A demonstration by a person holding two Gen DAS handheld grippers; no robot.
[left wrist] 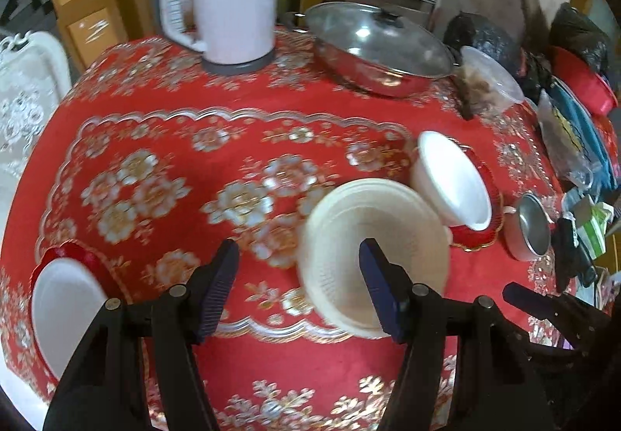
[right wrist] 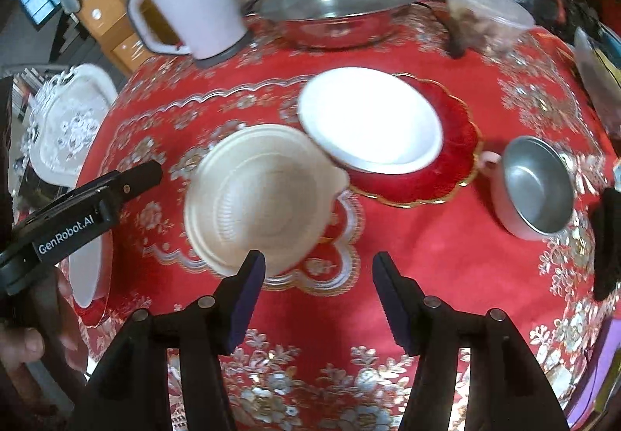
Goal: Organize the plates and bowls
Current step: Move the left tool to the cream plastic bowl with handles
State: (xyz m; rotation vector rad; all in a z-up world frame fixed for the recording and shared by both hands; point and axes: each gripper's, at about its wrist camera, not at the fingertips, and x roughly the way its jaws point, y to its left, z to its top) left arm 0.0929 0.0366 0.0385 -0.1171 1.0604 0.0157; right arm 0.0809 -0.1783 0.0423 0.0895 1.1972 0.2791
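I am holding both claws wide, left claw [left wrist: 299, 279] and right claw [right wrist: 319, 287], empty above the cream bowl [right wrist: 260, 202] on the red tablecloth [right wrist: 427, 256].

A broad stretch of red floral tablecloth [left wrist: 163, 175] lies bare on the left. A cream ribbed plastic bowl [right wrist: 264, 194] and a white-lined red bowl [right wrist: 372, 128] on a scalloped red plate [right wrist: 446, 175] crowd the centre; a white electric kettle [left wrist: 233, 0] and a glass-lidded steel pan [left wrist: 380, 51] block the far edge.
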